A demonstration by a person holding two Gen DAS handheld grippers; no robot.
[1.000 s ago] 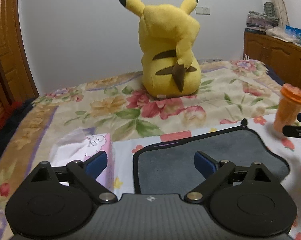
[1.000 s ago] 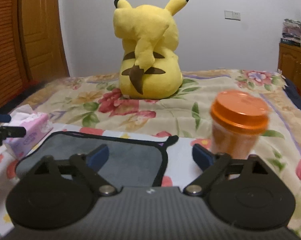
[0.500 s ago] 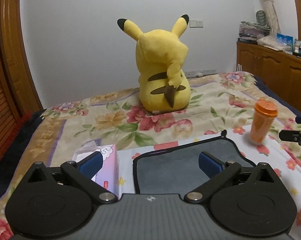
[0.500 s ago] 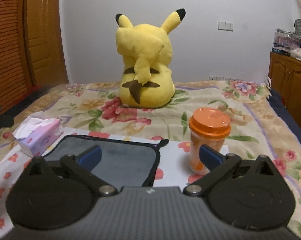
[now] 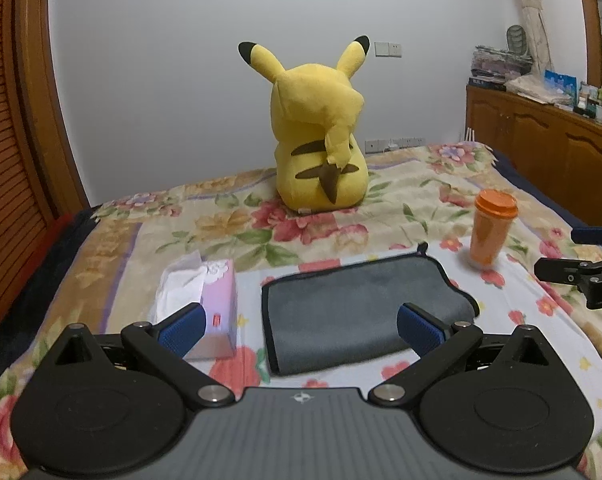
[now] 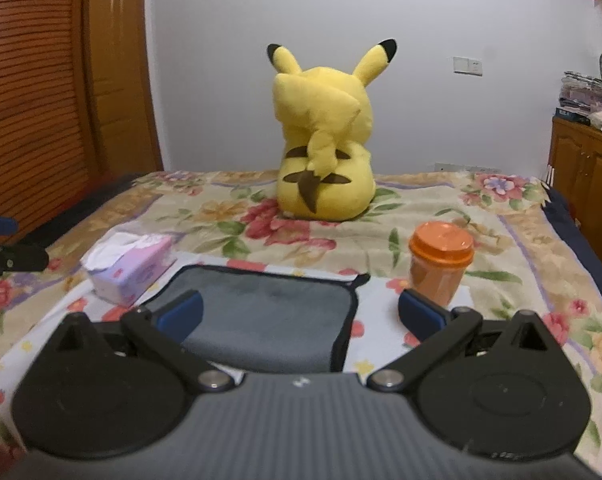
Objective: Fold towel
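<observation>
A grey towel (image 5: 357, 304) with black trim lies folded flat on a white floral cloth on the bed; it also shows in the right wrist view (image 6: 269, 316). My left gripper (image 5: 301, 330) is open and empty, held above the towel's near edge. My right gripper (image 6: 301, 314) is open and empty, above the towel's right part. The right gripper's fingers (image 5: 573, 272) show at the right edge of the left wrist view. The left gripper's fingers (image 6: 9, 256) show at the left edge of the right wrist view.
A pink tissue box (image 5: 205, 288) (image 6: 129, 264) stands left of the towel. An orange lidded cup (image 5: 493, 228) (image 6: 441, 264) stands to its right. A yellow plush toy (image 5: 321, 144) (image 6: 325, 140) sits at the far end. Wooden cabinets (image 5: 549, 152) line the right wall.
Both grippers have pulled back and up from the towel, so more of the bed shows. Both stay open and empty. The towel lies still.
</observation>
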